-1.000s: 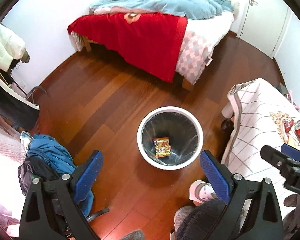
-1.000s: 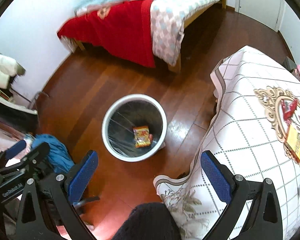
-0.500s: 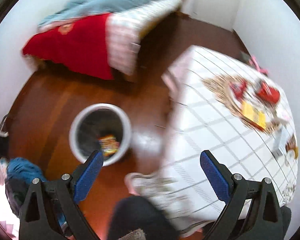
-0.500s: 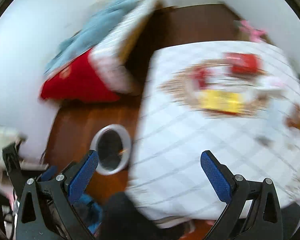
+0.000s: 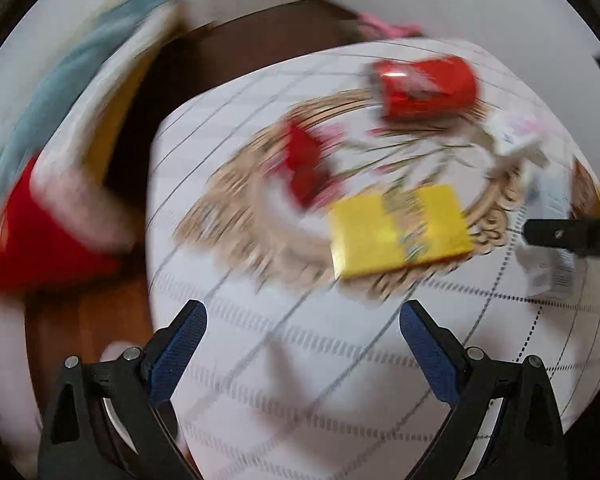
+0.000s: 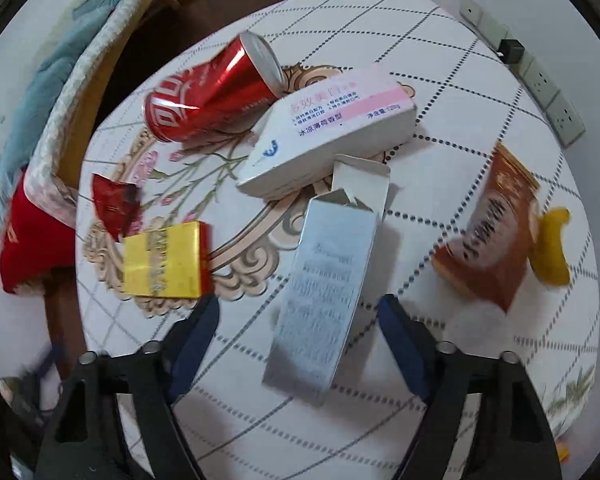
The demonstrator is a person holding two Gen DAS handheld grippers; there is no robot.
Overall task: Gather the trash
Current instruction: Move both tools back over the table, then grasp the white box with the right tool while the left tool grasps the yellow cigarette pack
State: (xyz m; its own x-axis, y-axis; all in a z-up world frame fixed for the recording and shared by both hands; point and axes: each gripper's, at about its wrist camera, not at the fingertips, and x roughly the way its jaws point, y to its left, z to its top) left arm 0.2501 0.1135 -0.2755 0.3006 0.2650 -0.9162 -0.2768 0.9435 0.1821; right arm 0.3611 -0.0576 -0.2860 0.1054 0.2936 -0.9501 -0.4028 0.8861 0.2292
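Trash lies scattered over the table [image 6: 440, 208], which wears a white checked cloth with a floral medallion. In your right wrist view, a silver carton [image 6: 324, 292] lies at the centre with its flap open toward 12 o'clock. Your right gripper [image 6: 298, 344] points down over it; its jaws have just been closing, and the carton's lower end sits between the blue pads [image 6: 196, 340] without either pad pressing on it, so the tongs stand apart. At 12 o'clock from the carton lies a white and pink box [image 6: 332, 128], its near end just beside the flap. A dented red can [image 6: 212, 96] lies on its side at 11 o'clock, touching that box. A yellow pack [image 6: 164, 260] sits at 9 o'clock, with a red wrapper [image 6: 114, 204] just beyond it. At 3 o'clock lies a brown pouch [image 6: 492, 236], with a yellow scrap [image 6: 554, 252] at its far edge.

Your left wrist view is badly blurred. Your left gripper [image 5: 302, 350] hangs over bare cloth, tongs apart with nothing between them. The yellow pack [image 5: 400, 232] sits at 1 o'clock from it, the red can [image 5: 424, 88] farther at 1 o'clock.
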